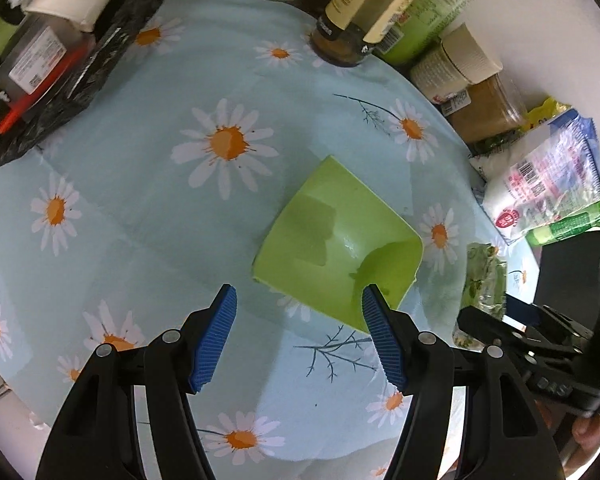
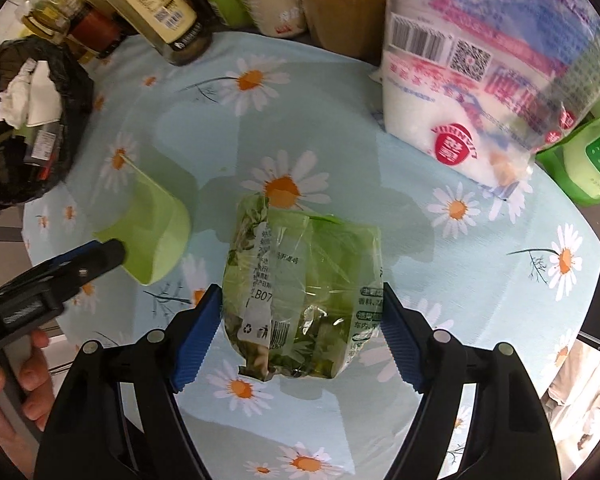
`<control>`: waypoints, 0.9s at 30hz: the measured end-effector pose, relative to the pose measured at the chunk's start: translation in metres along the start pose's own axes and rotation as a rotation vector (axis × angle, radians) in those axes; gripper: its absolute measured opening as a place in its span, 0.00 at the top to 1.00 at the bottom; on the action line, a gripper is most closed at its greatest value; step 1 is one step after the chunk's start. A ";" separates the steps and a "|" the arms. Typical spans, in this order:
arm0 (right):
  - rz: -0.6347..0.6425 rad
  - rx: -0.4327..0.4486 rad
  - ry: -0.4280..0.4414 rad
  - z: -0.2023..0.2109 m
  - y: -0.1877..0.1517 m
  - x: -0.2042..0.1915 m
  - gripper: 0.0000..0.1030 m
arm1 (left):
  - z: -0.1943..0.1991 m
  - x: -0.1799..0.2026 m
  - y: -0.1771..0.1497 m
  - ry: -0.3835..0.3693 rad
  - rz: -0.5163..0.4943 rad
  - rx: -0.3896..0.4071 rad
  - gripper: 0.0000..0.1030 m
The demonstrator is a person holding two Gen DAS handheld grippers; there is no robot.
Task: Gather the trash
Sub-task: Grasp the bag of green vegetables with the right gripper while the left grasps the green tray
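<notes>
Covering the desk: a pale blue cloth [image 1: 148, 208] printed with white-and-orange daisies, creased in squares, spread over the round desk top.
Back edge of desk: a crowded row of bottles and jars [image 1: 364, 12], a ribbed paper cup [image 1: 456, 64], a jar of brown powder [image 1: 488, 108] and a big clear bag of white grains [image 2: 472, 76] with red print, next to a green packet [image 2: 592, 160].
Trash bag: a black bag [image 2: 32, 120] stands open at the far left of the desk, with crumpled white paper [image 2: 24, 96] and a labelled package inside it.
Green card: a bent piece of lime-green card [image 1: 340, 236] lies on the cloth near the middle, well apart from the black bag.
Green wrapper: a crinkled clear-and-green plastic wrapper [image 2: 300, 292] with printed labels and a barcode lies on the cloth just right of the green card.
Right gripper [image 2: 302, 336]: points straight down over the desk; its blue fingers [image 2: 198, 340] are clenched on the two sides of the green wrapper, pads pressing the plastic.
Left gripper [image 1: 300, 336]: tilted steeply down over the near edge of the green card; its blue fingers [image 1: 216, 340] stand apart, gripping nothing, the right pad overlapping the card's corner and the left pad over bare cloth.
Hand: a person's fingers [image 2: 28, 364] wrap the left gripper's handle at the lower left of the right wrist view.
</notes>
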State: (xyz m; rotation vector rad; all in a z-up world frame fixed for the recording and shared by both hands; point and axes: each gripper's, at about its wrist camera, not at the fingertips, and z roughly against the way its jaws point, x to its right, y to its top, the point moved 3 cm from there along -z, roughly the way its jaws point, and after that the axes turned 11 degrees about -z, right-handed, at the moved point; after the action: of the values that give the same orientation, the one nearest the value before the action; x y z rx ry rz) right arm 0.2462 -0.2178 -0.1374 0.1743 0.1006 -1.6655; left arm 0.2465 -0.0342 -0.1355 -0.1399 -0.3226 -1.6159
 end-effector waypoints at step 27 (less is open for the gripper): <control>0.032 0.011 0.037 0.012 -0.004 -0.012 0.26 | -0.001 -0.016 0.001 -0.008 0.073 0.052 0.97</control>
State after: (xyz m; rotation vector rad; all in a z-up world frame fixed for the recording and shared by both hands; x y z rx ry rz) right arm 0.2424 -0.2072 -0.1240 0.2143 0.1161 -1.6315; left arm 0.2490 -0.0188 -0.1409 -0.1178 -0.3614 -1.5342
